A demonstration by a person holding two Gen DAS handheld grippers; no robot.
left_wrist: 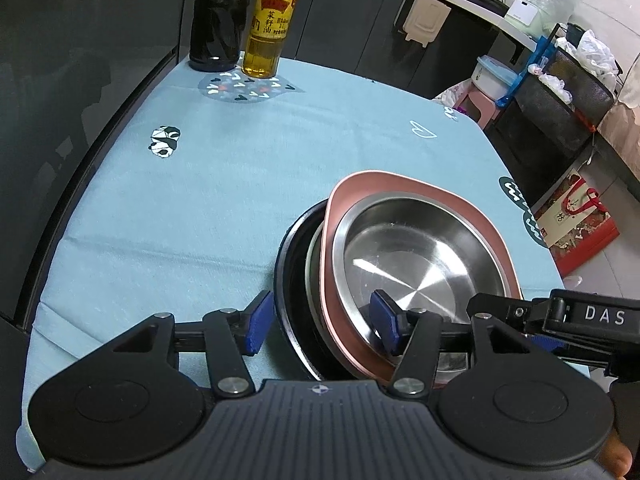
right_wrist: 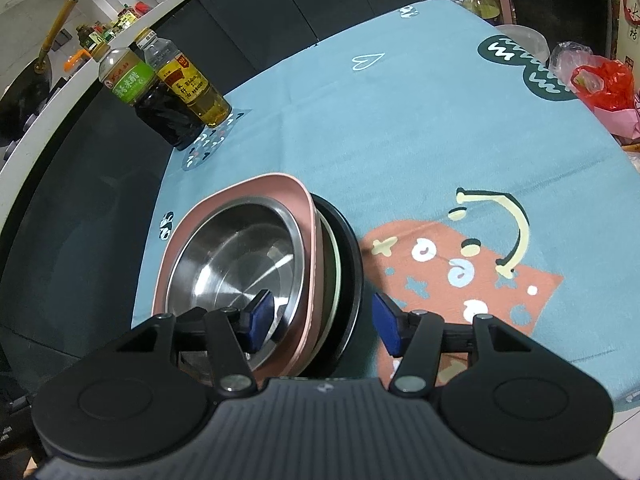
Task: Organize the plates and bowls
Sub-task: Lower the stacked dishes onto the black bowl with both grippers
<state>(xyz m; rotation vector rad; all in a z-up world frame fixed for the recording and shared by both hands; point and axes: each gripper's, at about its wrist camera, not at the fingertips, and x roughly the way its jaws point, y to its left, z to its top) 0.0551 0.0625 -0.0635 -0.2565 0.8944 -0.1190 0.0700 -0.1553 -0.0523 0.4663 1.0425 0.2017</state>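
Stack sat mid-table on the blue cloth: steel bowl nested in the pink plate, both over a black dish. Left gripper and right gripper straddled opposite rims, pads apart, not pressing on anything. Stack looked off-centre, so I'd have closed both evenly low on the rims and lifted level; otherwise the bowl could slide.

A: Light is even and rather dim; bright streaks of glare sit in the steel bowl.

B: Sharp at centre, but fisheye bending curves the desk edge from nine to twelve o'clock, corners dark.
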